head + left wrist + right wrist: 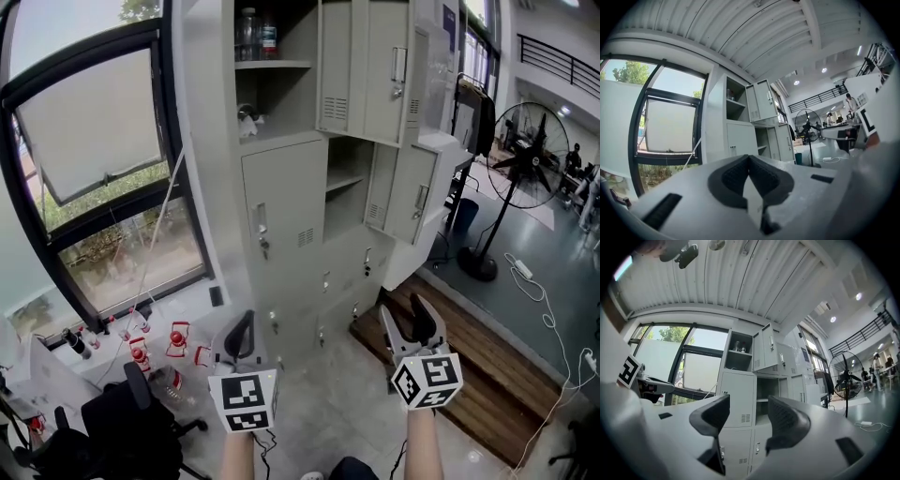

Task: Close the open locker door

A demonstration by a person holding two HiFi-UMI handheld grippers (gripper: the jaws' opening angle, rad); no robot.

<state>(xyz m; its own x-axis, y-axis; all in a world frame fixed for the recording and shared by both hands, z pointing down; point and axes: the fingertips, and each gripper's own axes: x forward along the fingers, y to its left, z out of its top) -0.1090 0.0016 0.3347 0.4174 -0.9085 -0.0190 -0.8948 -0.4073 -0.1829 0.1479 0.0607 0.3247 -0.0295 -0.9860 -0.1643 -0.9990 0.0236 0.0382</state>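
A tall grey locker cabinet stands ahead of me. An upper door hangs open beside a compartment holding bottles. Lower down, a middle door swings out to the right of an open shelf compartment. Both grippers hover low in front of the cabinet, well short of it. My left gripper is shut with nothing in it, its pads meeting in the left gripper view. My right gripper is open and empty, and its jaws frame the open middle compartment in the right gripper view.
A big window fills the left wall, with small red items on the floor below it. A black chair sits at bottom left. A standing fan, a floor cable and a wooden platform lie to the right.
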